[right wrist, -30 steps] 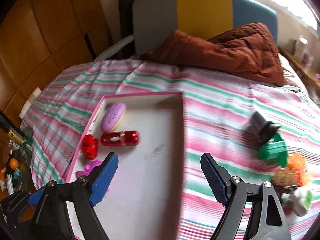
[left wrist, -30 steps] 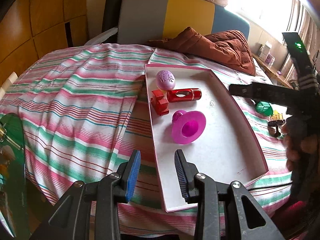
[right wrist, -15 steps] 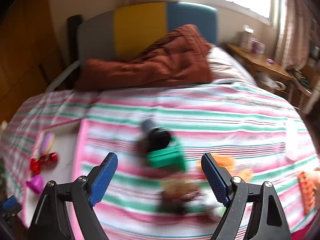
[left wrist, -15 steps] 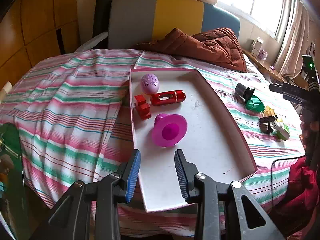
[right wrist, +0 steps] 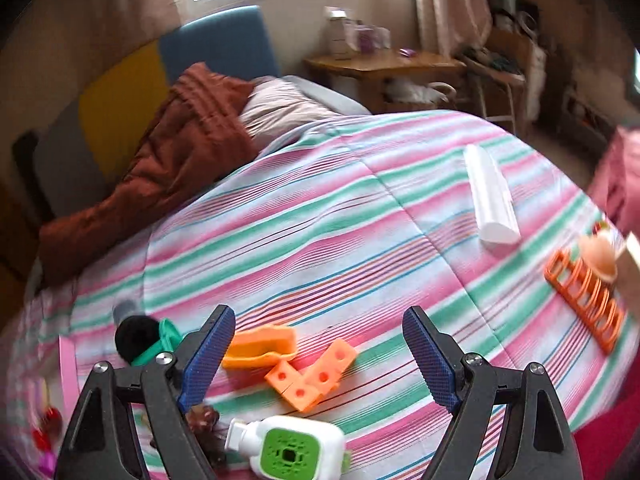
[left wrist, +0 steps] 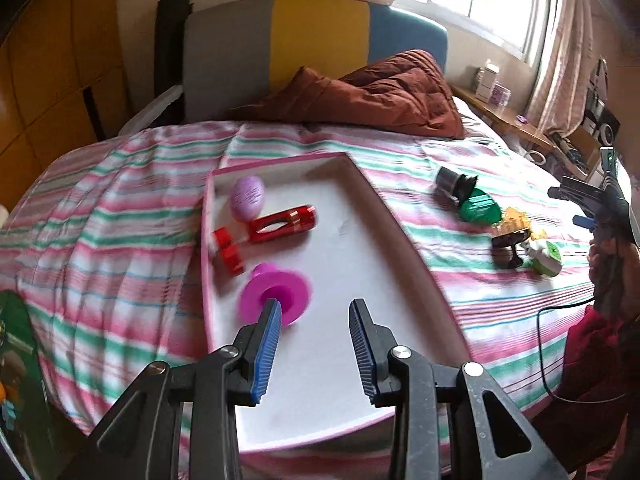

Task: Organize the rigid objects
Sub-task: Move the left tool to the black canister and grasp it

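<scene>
A white tray with a pink rim (left wrist: pixel 400 224) lies on the striped bed. It holds a lilac egg (left wrist: pixel 247 198), a red cylinder (left wrist: pixel 282 219), a red block (left wrist: pixel 228 249) and a magenta funnel-shaped piece (left wrist: pixel 276 298). My left gripper (left wrist: pixel 314 354) is open and empty above the tray's near end. My right gripper (right wrist: pixel 316 360) is open and empty above loose pieces: an orange scoop (right wrist: pixel 262 346), orange blocks (right wrist: pixel 312 376), a white and green item (right wrist: pixel 286 450), a black and green piece (right wrist: pixel 144 340).
A white tube (right wrist: pixel 490 198) and an orange rack (right wrist: pixel 586 296) lie further right on the bed. A brown quilt (left wrist: pixel 360 98) is heaped at the headboard. A wooden side table (right wrist: pixel 384 64) stands past the bed. A black cable (left wrist: pixel 560 360) hangs off the bed's right edge.
My right gripper has swung right, from over the tray to over the loose pieces. My left gripper has shifted right over the tray's near end. Both stay open.
</scene>
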### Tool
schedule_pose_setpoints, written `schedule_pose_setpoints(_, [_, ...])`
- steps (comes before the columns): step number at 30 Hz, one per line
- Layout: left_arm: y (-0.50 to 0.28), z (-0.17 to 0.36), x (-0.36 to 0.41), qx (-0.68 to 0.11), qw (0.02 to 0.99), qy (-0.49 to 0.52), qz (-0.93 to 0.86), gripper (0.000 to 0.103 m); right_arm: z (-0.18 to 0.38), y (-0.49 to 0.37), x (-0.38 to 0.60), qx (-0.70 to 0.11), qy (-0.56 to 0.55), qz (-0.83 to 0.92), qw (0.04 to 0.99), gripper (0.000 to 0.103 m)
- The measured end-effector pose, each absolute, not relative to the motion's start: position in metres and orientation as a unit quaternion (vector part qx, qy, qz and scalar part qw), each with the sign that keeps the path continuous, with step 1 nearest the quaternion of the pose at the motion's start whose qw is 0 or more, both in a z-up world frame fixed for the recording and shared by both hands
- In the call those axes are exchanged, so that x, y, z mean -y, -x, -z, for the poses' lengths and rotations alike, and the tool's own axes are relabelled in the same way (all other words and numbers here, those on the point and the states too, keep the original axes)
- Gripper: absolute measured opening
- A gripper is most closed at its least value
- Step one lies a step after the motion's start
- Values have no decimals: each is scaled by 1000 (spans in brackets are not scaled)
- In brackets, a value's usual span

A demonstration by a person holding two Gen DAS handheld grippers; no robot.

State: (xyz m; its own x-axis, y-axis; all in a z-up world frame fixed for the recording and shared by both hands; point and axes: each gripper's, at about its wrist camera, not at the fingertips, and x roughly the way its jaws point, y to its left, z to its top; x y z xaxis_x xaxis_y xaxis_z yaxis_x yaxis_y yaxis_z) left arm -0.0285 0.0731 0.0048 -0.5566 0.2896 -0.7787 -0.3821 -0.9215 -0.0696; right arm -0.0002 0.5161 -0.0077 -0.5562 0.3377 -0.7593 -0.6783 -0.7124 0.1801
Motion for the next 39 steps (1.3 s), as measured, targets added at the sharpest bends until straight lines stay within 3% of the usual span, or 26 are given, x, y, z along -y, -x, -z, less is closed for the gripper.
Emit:
schedule_pose_setpoints(7, [43, -12, -126, -64, 236, 436, -866, 35, 12, -4, -524, -280, 370, -838, 288, 89])
schedule_pose_setpoints(14, [73, -12, -187, -44, 291, 466, -834, 42, 14, -2, -519, -285, 376, -839, 271, 90])
schedule_pose_setpoints(19, [100, -7, -232, -54, 314, 475, -820, 66, 14, 1, -517, -288, 381, -840, 259, 90])
schedule_pose_setpoints(23, [126, -2, -269, -102, 329, 468, -814, 73, 15, 2, -517, -295, 384, -838, 251, 91])
schedule_pose_setpoints(25, [136, 2, -285, -129, 340, 463, -809, 82, 17, 3, -517, -300, 386, -837, 246, 91])
schedule_pose_setpoints(39, [187, 41, -359, -199, 383, 464, -773, 87, 18, 6, -518, -313, 391, -834, 232, 92])
